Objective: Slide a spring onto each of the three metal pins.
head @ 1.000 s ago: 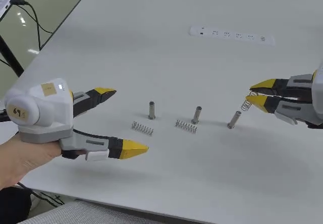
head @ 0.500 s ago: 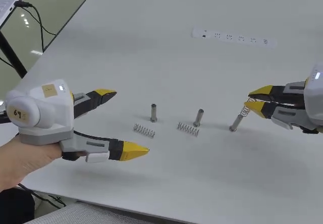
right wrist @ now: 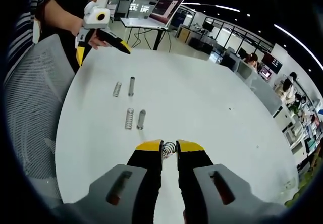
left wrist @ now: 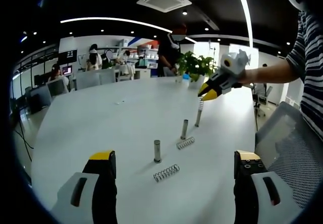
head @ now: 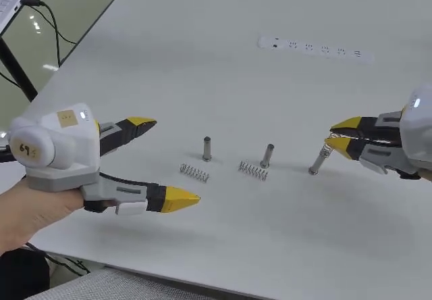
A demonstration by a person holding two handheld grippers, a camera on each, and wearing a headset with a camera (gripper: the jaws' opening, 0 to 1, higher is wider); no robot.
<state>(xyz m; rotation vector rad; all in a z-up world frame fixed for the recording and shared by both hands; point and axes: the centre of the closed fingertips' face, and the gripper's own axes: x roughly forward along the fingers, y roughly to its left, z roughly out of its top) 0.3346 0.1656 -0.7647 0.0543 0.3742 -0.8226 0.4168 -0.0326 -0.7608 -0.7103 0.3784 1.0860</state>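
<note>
The right gripper point(head: 335, 136), jaws closed to a narrow gap, pinches a spring point(head: 327, 150) at the upper end of the tilted pin point(head: 315, 164) nearest it. The left gripper point(head: 173, 159) hovers over the white surface point(head: 202, 57), jaws spread wide and holding nothing. One loose spring point(head: 194, 172) lies flat just beside the end pin point(head: 206, 148) nearest the left gripper, and a second loose spring point(head: 252, 170) lies just beside the middle pin point(head: 268, 155).

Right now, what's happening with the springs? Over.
Right gripper shut on spring at top of leaning pin. Left gripper open, idle. Two springs loose on table. Nothing blocking.
</note>
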